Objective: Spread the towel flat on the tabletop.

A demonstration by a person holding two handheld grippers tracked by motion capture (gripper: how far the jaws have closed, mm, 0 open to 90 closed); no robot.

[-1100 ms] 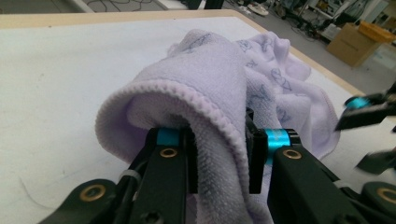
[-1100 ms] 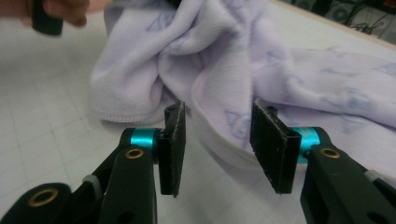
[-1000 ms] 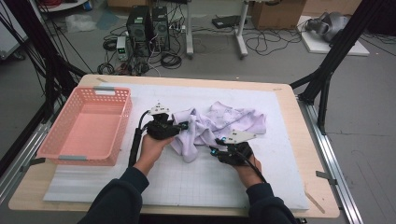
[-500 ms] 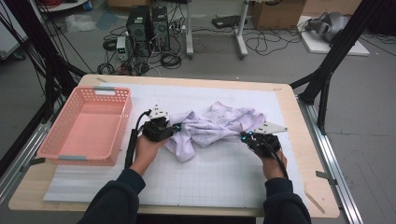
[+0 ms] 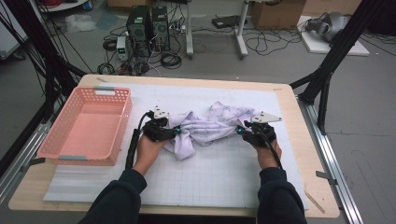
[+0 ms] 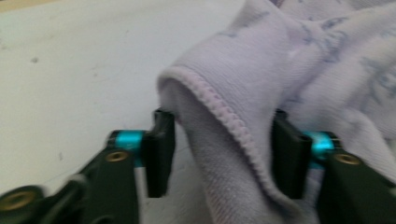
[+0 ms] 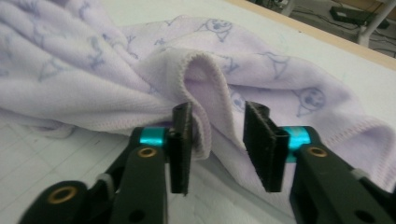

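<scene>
A crumpled lilac towel (image 5: 210,123) with a faint printed pattern lies in the middle of the white mat. My left gripper (image 5: 176,132) is at its left end. In the left gripper view the jaws stand open (image 6: 222,154) around a stitched hem fold of the towel (image 6: 327,70), with a gap on the left side. My right gripper (image 5: 239,130) is at the towel's right end. In the right gripper view it is open (image 7: 218,144), and a raised fold of the towel's hem (image 7: 205,79) sits loosely between the jaws.
A pink plastic basket (image 5: 60,154) stands at the left of the table, with nothing in it. The white gridded mat (image 5: 224,172) covers most of the wooden tabletop. Black frame legs, computers and cables are on the floor beyond the far edge.
My right gripper has swung from the towel's front middle out to its right end. The towel now lies stretched wider. My left gripper has stayed at the left end.
</scene>
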